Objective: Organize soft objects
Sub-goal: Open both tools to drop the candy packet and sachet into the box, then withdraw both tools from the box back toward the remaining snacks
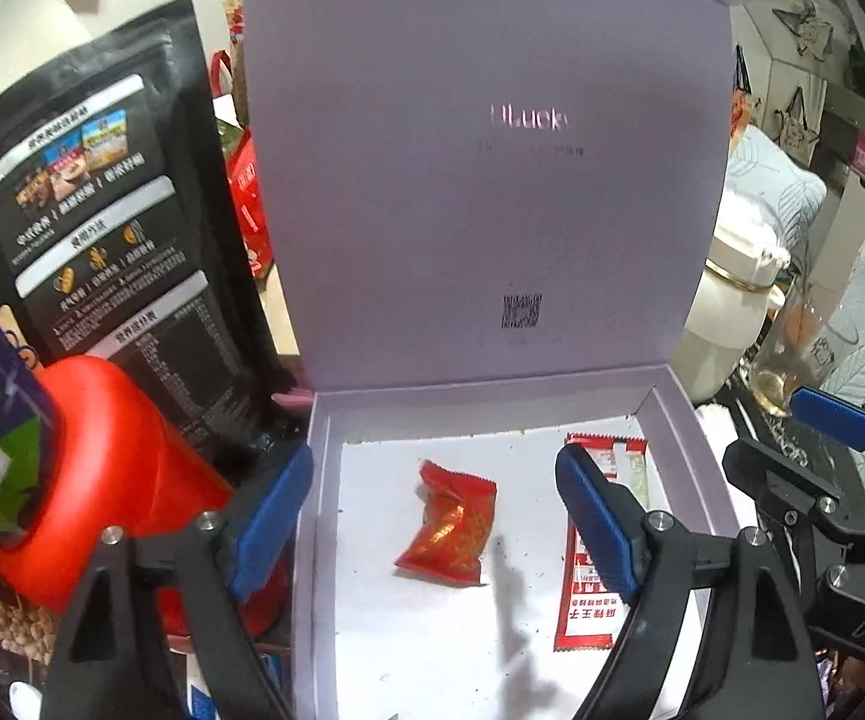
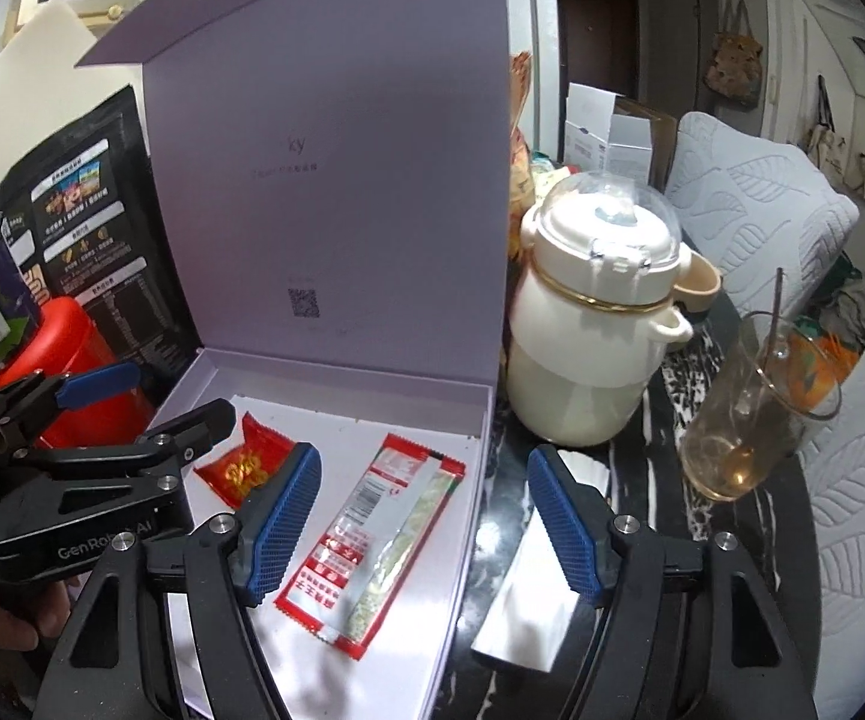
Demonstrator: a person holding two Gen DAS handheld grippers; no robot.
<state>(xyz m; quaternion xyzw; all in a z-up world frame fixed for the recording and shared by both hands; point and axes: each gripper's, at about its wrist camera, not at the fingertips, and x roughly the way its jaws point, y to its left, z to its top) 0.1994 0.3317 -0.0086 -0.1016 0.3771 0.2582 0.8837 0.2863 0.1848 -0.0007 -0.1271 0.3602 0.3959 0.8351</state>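
Note:
A lilac box (image 1: 492, 402) stands open with its lid upright. On its white floor lie a crumpled red candy packet (image 1: 447, 531) and a long red-and-white snack packet (image 1: 588, 612). My left gripper (image 1: 435, 516) hangs open above the candy, its blue pads well apart and holding nothing. In the right wrist view the same box (image 2: 342, 372) shows the candy (image 2: 246, 465) and the long packet (image 2: 372, 540) flat on the floor. My right gripper (image 2: 426, 516) is open above the long packet and the box's right wall, touching neither. The left gripper (image 2: 150, 402) shows at the left.
A black pouch (image 1: 108, 210) and a red container (image 1: 114, 468) crowd the box's left side. To its right stand a cream jug (image 2: 594, 348) and a glass with a stirrer (image 2: 750, 414) on the dark marbled table. A shiny white packet (image 2: 528, 594) lies beside the box.

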